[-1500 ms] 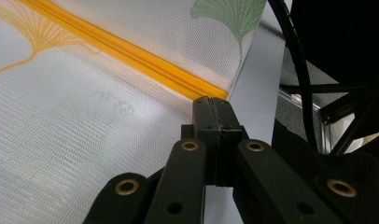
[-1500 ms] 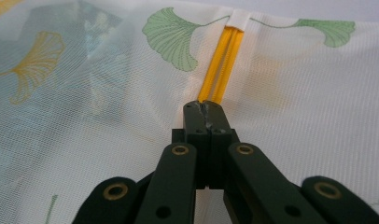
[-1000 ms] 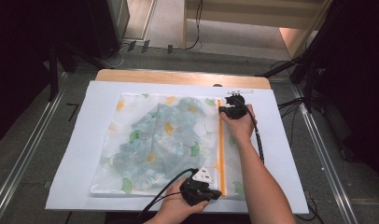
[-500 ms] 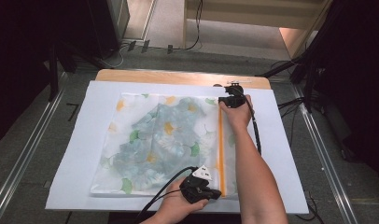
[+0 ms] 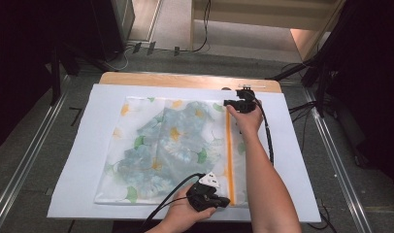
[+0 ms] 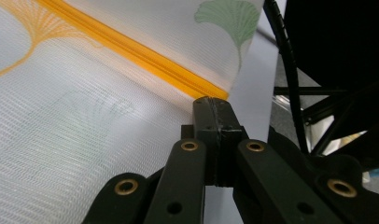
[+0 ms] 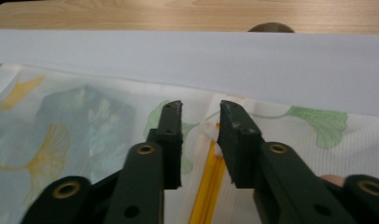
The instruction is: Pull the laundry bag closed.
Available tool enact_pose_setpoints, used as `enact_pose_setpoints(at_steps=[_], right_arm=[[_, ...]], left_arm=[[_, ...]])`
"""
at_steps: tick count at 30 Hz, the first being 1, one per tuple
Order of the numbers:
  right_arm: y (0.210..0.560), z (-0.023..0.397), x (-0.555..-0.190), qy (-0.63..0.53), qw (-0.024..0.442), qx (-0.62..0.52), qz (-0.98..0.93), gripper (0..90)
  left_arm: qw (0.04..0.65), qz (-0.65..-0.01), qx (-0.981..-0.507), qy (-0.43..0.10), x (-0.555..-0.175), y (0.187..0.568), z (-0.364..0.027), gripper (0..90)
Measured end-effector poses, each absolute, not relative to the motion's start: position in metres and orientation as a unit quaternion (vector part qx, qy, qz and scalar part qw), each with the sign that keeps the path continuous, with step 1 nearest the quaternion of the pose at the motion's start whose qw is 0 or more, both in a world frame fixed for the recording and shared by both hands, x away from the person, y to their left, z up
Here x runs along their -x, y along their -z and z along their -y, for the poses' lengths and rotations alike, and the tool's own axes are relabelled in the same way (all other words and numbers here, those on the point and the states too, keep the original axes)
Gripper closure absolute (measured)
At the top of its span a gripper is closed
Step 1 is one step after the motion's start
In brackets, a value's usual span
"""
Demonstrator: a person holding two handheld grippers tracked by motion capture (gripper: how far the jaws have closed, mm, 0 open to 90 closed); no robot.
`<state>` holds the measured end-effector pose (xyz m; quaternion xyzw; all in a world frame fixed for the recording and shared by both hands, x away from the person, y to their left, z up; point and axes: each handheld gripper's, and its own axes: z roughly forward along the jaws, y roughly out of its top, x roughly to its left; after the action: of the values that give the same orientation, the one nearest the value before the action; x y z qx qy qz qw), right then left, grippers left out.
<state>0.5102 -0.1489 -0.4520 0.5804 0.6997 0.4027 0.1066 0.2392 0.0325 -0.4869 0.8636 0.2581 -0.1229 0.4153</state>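
A see-through mesh bag [image 5: 171,145] printed with green, yellow and blue leaves lies flat on a white sheet [image 5: 83,145]. Its orange zipper [image 5: 229,150] runs from near to far along the bag's right side. At the near end of the zipper, my left gripper [image 5: 223,201] is shut on the bag's edge; the left gripper view has the closed tips [image 6: 213,105] right at the zipper's end [image 6: 131,51]. Over the far end my right gripper [image 5: 230,103] stands open. Its tips [image 7: 200,109] straddle the zipper [image 7: 211,186] without pinching it.
The sheet covers a wooden table whose bare far edge [image 5: 185,80] runs behind the bag. Black cables [image 5: 268,136] trail from both grippers. Metal rails [image 5: 25,165] on the floor flank the table, and dark stands [image 5: 326,73] are at the right.
My right gripper has slid away along the zipper to the bag's far edge. The left gripper has stayed clamped at the near end.
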Motion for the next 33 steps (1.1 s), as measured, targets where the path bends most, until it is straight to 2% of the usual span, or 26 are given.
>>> enact_pose_setpoints(at_steps=[2,3,7,10,14,15,17,22,27,29,33], right_arm=[[0.451,0.150,-0.501,-0.419,0.109,-0.566,-0.701,65.4],[0.450,0.150,-0.497,-0.427,0.106,-0.560,-0.702,63.4],[0.449,0.150,-0.477,-0.434,0.116,-0.533,-0.717,56.6],[0.449,0.151,-0.463,-0.435,0.115,-0.528,-0.721,48.7],[0.452,0.156,-0.443,-0.450,0.099,-0.527,-0.714,45.8],[0.453,0.157,-0.437,-0.450,0.101,-0.525,-0.715,44.8],[0.453,0.159,-0.424,-0.455,0.102,-0.518,-0.717,43.5],[0.452,0.169,-0.397,-0.468,0.097,-0.509,-0.716,38.6],[0.450,0.176,-0.373,-0.473,0.098,-0.496,-0.722,35.4],[0.450,0.179,-0.363,-0.476,0.095,-0.493,-0.722,34.6],[0.452,0.183,-0.344,-0.481,0.092,-0.482,-0.726,31.9]], left_arm=[[0.417,-0.255,-0.863,0.126,-0.240,0.487,-0.034,90.0],[0.423,-0.254,-0.860,0.128,-0.240,0.487,-0.035,82.7],[0.437,-0.259,-0.853,0.116,-0.240,0.484,-0.039,67.4],[0.469,-0.275,-0.834,0.094,-0.240,0.481,-0.047,61.9],[0.483,-0.305,-0.818,0.065,-0.242,0.478,-0.057,37.9],[0.483,-0.307,-0.818,0.051,-0.243,0.476,-0.060,34.8],[0.484,-0.313,-0.817,0.028,-0.246,0.473,-0.067,31.9],[0.479,-0.350,-0.805,0.006,-0.257,0.465,-0.088,19.7],[0.469,-0.339,-0.815,0.013,-0.264,0.465,-0.107,5.6],[0.472,-0.340,-0.814,0.009,-0.265,0.464,-0.117,2.6],[0.481,-0.348,-0.805,-0.002,-0.269,0.462,-0.137,2.5]])
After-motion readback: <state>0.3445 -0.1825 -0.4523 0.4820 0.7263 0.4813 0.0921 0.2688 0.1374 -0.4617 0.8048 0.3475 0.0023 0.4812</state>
